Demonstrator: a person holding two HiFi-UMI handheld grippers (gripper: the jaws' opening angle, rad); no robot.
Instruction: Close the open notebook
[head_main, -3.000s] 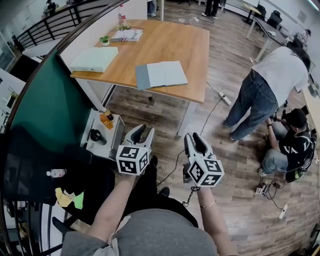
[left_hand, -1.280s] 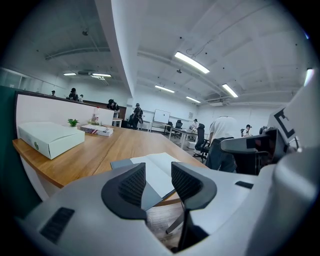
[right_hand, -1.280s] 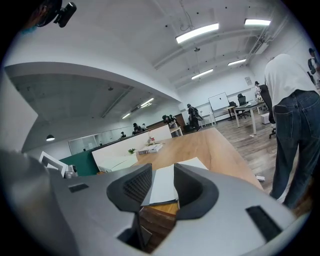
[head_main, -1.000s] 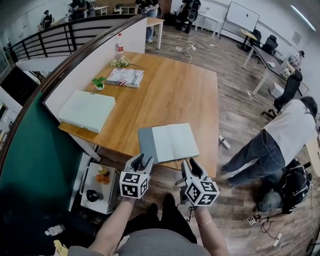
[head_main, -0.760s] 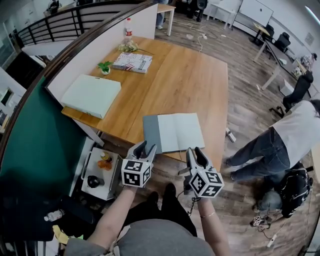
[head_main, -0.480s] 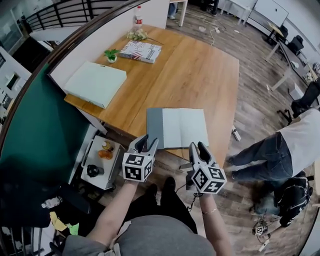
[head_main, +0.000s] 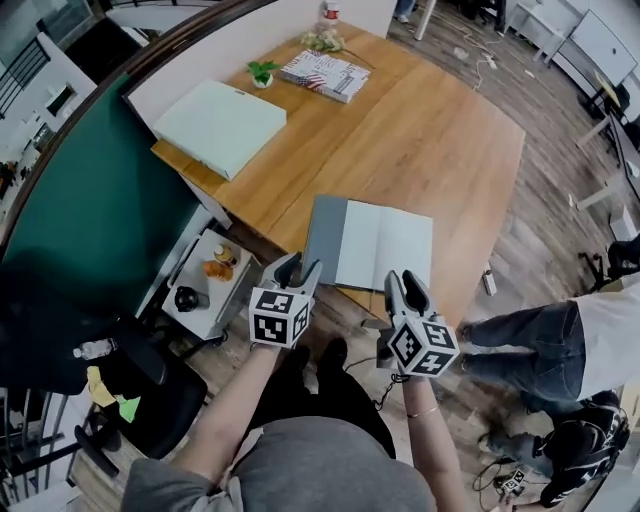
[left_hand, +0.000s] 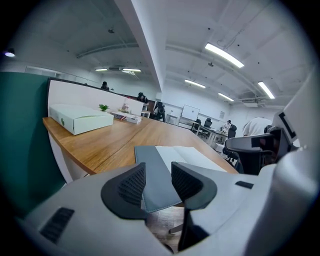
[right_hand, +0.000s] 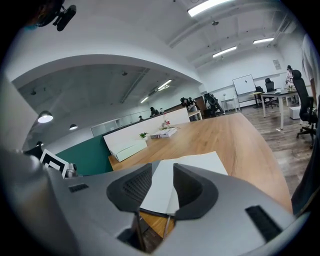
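Note:
The open notebook (head_main: 372, 242) lies flat at the near edge of the wooden table (head_main: 420, 150), grey cover to the left, white pages to the right. It shows too in the left gripper view (left_hand: 165, 165) and the right gripper view (right_hand: 180, 175). My left gripper (head_main: 298, 268) hovers just short of the notebook's near left corner, open, nothing between its fingers. My right gripper (head_main: 403, 289) is held below the notebook's near edge, also open and empty. Neither touches the notebook.
A pale green box (head_main: 222, 126) sits on the table's left end, with a magazine (head_main: 325, 75) and a small plant (head_main: 262, 72) behind it. A small cart (head_main: 205, 283) stands under the table's left corner. A person (head_main: 560, 330) stands at the right.
I have come closer to the table over the last seconds. Both grippers moved up to the notebook's near edge and stayed open.

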